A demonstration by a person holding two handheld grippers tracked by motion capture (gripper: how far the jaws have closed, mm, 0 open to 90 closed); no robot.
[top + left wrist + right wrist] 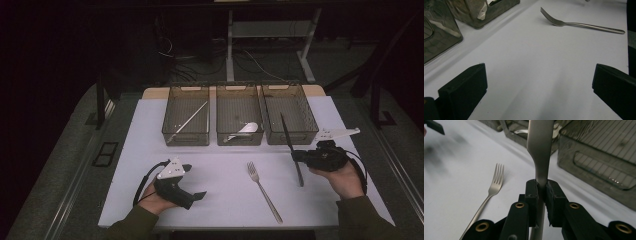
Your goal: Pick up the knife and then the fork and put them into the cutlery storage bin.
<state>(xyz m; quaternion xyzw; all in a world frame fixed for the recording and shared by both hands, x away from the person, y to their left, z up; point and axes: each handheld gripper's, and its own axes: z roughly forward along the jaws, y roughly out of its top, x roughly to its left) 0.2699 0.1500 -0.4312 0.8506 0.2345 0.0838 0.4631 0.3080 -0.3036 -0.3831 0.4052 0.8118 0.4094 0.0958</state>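
A knife (290, 145) is clamped between the jaws of the right gripper (300, 156), and it is held above the table (150, 150) just in front of the right bin (291, 114), its blade reaching over the near wall. In the middle bin (239, 120) a white spoon (243, 130) is seen, and in the left bin (186, 115) a thin rod (possibly a chopstick) (188, 121) is leaned. A fork (263, 190) is lying on the table between the hands. The left gripper (192, 187) is rested on the table with its jaws wide apart and with nothing between them.

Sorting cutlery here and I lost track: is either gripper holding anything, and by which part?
The right gripper clamps a knife on its narrow part near the middle. The left gripper is open, holding nothing.
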